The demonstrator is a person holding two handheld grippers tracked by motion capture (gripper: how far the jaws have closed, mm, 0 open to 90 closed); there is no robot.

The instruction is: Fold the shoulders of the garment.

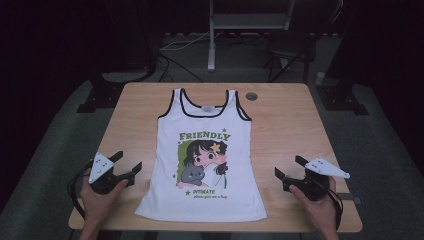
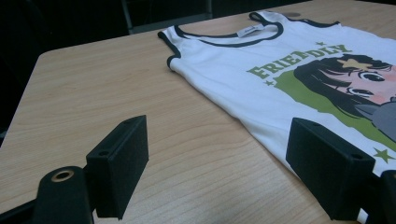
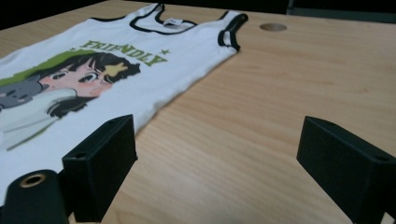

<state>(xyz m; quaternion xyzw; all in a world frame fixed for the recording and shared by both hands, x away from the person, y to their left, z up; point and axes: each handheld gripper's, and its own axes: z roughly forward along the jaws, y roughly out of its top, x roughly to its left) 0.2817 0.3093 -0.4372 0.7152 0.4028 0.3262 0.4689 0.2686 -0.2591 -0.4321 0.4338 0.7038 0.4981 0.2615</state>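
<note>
At the near edge of the worktop (image 1: pixel 280 107), the left tool (image 1: pixel 129 165) and right tool (image 1: pixel 287 169) were held low, jaws apart and empty, either side of the flat-spread tank top (image 1: pixel 202 165).

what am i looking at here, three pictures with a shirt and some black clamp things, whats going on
A person sits at a light wooden table and holds a black two-jaw grasping tool in each hand. The high view looks down from above: the left tool is at the left, the right tool at the right. The other two pictures come from small cameras riding on those tools, looking out between their own black jaws.

On the table lies a white sleeveless top with dark trim and a green cartoon print reading FRIENDLY, spread flat. Both tools are open and hold nothing; each sits beside the top, near its lower edge.
</note>
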